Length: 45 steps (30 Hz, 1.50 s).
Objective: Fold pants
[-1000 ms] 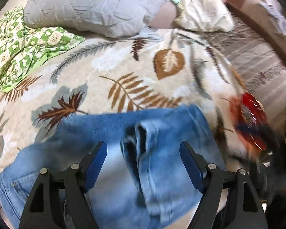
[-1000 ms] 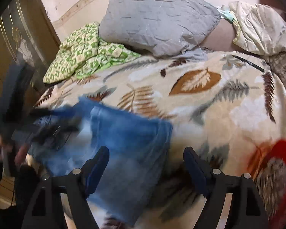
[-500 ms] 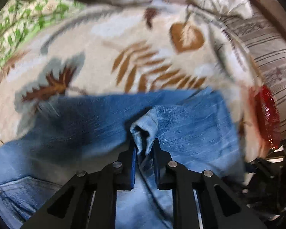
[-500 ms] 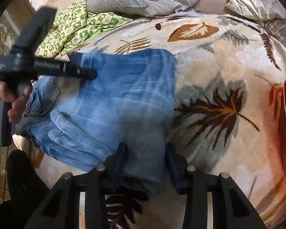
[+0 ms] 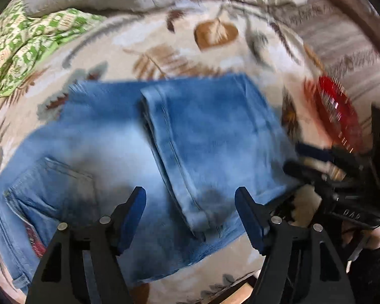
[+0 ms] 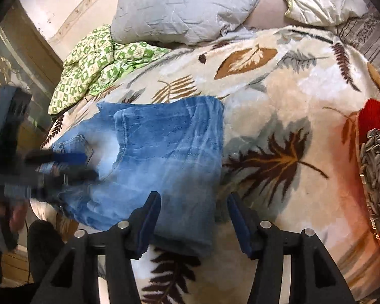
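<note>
While both tools are held above the bed, the folded pants (image 6: 164, 149) are seen lying flat on the leaf-patterned blanket (image 6: 278, 116), close to the bed's near edge. The legs are doubled over the seat, so that a hemmed cuff (image 5: 169, 136) crosses the upper layer and a back pocket (image 5: 50, 185) is exposed toward the left side. The left tool (image 5: 190, 215) is shown with its jaws spread and opening; denim lies beneath the gap, but nothing is pinched. The right tool (image 6: 193, 224) is likewise shown spread and opening over the near right corner of the fold, with no cloth pressed by its pads. Each tool is also caught, blurred, at the margin of the other's view. A grey pillow (image 6: 187, 10) and a green patterned cloth (image 6: 96, 63) are located at the far edge of the bed. A red dish (image 6: 377, 177) of seeds is placed toward the right edge.
</note>
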Motion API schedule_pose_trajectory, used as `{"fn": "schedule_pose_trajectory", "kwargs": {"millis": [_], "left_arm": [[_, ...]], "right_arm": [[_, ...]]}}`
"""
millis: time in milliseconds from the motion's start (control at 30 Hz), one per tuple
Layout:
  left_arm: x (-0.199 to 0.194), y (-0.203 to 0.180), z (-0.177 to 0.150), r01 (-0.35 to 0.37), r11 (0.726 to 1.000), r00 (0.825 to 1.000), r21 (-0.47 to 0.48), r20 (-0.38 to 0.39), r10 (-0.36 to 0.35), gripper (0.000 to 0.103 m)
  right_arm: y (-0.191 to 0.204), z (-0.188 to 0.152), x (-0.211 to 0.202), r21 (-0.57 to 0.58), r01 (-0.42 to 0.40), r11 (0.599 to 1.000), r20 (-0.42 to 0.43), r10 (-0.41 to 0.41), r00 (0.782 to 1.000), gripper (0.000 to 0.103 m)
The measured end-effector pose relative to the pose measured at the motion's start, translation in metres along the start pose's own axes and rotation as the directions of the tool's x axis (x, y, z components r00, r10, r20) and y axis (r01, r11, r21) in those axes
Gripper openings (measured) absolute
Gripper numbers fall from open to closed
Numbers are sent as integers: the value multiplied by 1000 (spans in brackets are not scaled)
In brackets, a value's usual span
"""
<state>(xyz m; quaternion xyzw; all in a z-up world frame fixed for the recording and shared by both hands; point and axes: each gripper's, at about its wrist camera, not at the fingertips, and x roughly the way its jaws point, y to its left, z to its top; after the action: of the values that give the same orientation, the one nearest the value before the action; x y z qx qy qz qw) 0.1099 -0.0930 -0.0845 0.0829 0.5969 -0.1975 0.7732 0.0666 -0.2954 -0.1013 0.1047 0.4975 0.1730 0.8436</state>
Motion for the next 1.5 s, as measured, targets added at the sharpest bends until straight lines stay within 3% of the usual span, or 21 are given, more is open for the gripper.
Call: {"fn": "schedule_pose_trajectory", "kwargs": {"millis": [67,100,233,500,667,733,800,833,1033,1233,1267,1333,1467,1500], "left_arm": [[14,1,-7,-23,1000,999,9,-27,23,70],[21,2,-12,-16,1000,999,14,-39,16,53],[21,-8,-32,-30,993,1000,117,7,30,41],[21,-4,-34,-7,995,1000,102,7,6,40],[0,10,-33,3,998,999,56,41,-5,46],[-22,14,-28,-16,999,994,36,113,12,69],[-39,19,-18,-18,1000,984,8,180,16,83],[-43,21,-11,-19,1000,981,-3,193,19,83],[-27,25,37,-34,996,977,-85,206,51,83],[15,37,60,27,975,982,-222,190,16,80],[22,38,61,27,976,983,-217,181,13,79],[35,38,60,-6,981,987,-196,154,36,65],[51,45,56,-8,984,989,-177,142,33,56],[51,45,57,-9,985,989,-172,144,35,53]], "right_arm": [[5,-2,14,-34,32,999,-34,-33,999,59],[6,-6,18,-53,52,997,-50,-55,997,58],[8,-11,22,-118,83,990,-57,-90,994,56],[4,-10,21,-112,84,990,-55,-91,994,55],[2,-12,13,-91,76,993,-32,-79,996,57],[1,-11,2,-81,70,994,-13,-71,997,59],[1,-6,-12,-75,73,995,32,-71,997,69],[1,-1,-18,-70,74,995,56,-70,996,73],[12,41,-12,-100,93,991,132,-79,988,73],[14,81,33,-90,94,991,105,-84,991,73],[12,83,40,-83,95,992,97,-86,992,73],[6,84,52,-60,77,995,71,-72,995,73],[2,79,70,-74,88,993,45,-85,995,71],[2,77,74,-84,99,992,42,-96,995,64]]}}
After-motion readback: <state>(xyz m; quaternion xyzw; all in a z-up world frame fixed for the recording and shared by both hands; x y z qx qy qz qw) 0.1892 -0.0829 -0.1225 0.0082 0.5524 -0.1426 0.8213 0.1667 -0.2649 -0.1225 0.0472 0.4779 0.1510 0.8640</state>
